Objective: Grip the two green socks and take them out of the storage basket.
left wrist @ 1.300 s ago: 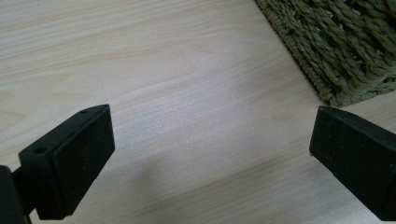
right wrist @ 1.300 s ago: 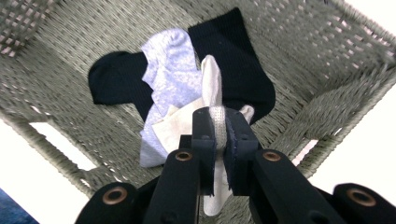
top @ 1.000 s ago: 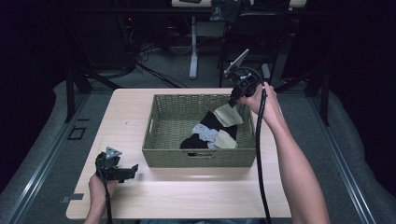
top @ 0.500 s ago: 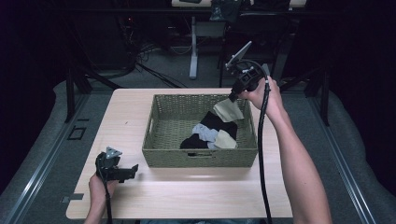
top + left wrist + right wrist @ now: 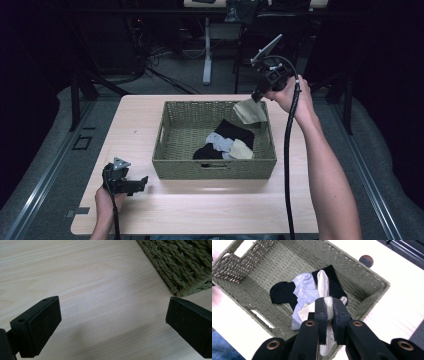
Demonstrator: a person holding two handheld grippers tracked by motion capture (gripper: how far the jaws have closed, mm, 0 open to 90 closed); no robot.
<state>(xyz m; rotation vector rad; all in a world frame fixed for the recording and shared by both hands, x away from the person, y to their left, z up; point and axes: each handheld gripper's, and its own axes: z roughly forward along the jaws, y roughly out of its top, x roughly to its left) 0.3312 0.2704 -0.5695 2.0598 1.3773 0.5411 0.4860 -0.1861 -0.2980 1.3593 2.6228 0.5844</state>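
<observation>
- Two grippers were in use; the right gripper point(image 5: 256, 96) was raised above the far right corner of the basket point(image 5: 215, 168), its jaws clenched on the cuff of a beige sock point(image 5: 250, 111); the left gripper point(image 5: 142, 182) rested low on the table point(image 5: 200, 210), just beside the basket's near left corner, jaws spread wide and holding nothing.
- The beige sock hung free from the jaws, its lower end over the basket's interior; in the right gripper view the knitted edge point(image 5: 328, 307) sat pinched between the two pads.
- Several socks remained on the basket floor: a black sock point(image 5: 235, 131), a grey sock point(image 5: 219, 143), a second beige sock point(image 5: 242, 150), and another black sock point(image 5: 205, 152).
- Judged step: lifting one sock clear of the pile; recommended practice was to keep the grip firm on the cuff, raise straight up until the toe cleared the rim, then carry sideways; a slow lift should avoid dragging a neighbouring sock along.
- Risk, as a judgement: the thin pinch could slip if swung.
</observation>
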